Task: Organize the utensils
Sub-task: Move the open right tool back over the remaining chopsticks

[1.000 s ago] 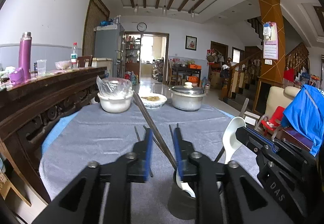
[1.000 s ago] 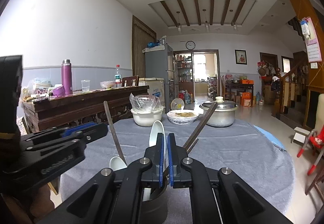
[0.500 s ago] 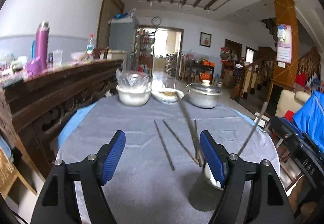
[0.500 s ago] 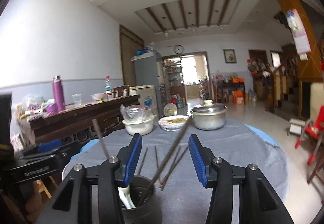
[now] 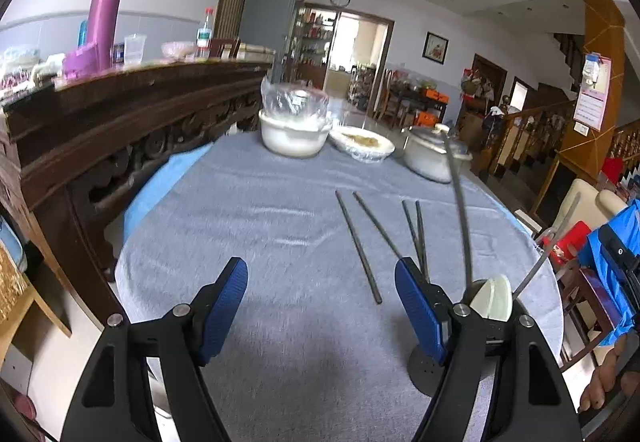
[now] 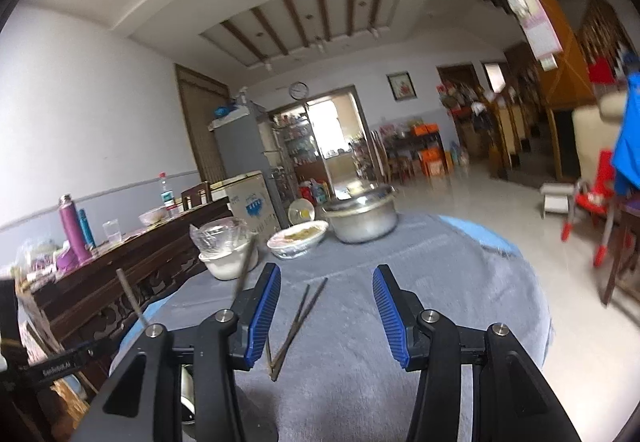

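Left gripper: jaws stand wide apart with nothing between the blue pads; only the grey tablecloth shows in the gap. The log trend puts the opening early in the last second, and the width is steady since.

Right gripper: jaws stand parted at a moderate width, empty. They too have opened within the last second, with no item between the pads.

Utensil holder: a dark perforated cup standing on the cloth just behind the left gripper's right finger, partly hidden by it. It holds a white spoon and two upright chopsticks that lean outward from its rim. In the right wrist view the holder sits low at the left, behind the left finger, and only its rim is partly visible.

Loose chopsticks: four dark sticks lie flat on the cloth ahead of the left gripper, two spread apart and two close together nearer the holder. In the right wrist view one crossed pair lies just ahead of the jaw gap, toward its left pad.

Far edge of the table: a white bowl covered in plastic film, a shallow dish of food and a lidded metal pot stand in a row, well apart from the utensils.

Left of the table: a dark carved sideboard carrying a purple flask.
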`<state>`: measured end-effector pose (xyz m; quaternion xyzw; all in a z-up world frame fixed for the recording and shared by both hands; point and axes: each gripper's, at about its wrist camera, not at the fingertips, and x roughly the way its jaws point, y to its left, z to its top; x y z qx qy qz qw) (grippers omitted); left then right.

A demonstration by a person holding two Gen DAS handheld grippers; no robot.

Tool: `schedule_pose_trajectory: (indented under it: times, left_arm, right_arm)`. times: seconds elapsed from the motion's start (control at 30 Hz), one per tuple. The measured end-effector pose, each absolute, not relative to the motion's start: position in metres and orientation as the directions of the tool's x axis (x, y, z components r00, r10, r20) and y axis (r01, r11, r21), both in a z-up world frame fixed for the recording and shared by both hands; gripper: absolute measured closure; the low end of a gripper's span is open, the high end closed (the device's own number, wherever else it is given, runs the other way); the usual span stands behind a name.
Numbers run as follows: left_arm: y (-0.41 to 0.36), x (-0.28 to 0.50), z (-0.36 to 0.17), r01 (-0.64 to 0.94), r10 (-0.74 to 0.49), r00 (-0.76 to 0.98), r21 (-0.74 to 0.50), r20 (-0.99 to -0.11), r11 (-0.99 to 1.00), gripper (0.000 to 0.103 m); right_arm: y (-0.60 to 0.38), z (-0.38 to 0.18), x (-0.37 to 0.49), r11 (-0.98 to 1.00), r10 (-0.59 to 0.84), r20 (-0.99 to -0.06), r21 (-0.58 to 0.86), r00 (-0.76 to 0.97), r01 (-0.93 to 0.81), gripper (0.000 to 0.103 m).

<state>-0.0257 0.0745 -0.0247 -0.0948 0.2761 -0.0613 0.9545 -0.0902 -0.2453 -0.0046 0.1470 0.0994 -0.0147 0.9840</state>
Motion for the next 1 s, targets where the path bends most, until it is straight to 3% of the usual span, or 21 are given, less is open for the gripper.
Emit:
schedule_pose_trajectory:
  times: [0.47,0.73,1.0]
  left_arm:
    - [0.090,0.024,-0.056,0.032,-0.176,0.742,-0.228,-0.647,0.973,0.026]
    - [0.087,0.088,-0.061,0.090,-0.221,0.658,-0.215,-0.720,0.972,0.026]
    - [0.061,0.161,-0.043,0.215,-0.296,0.582,-0.207,-0.758,0.954,0.026]
  right_arm:
    - [-0.292,-0.043,-0.049,0.877,0.096,-0.386,0.469,0.917,0.106,0.052]
    - [-0.305,-0.064,0.036,0.841,0.256,-0.544,0.533,0.799,0.094,0.052]
    - [-0.287,-0.065,0.141,0.868,0.300,-0.650,0.489,0.698,0.082,0.052]
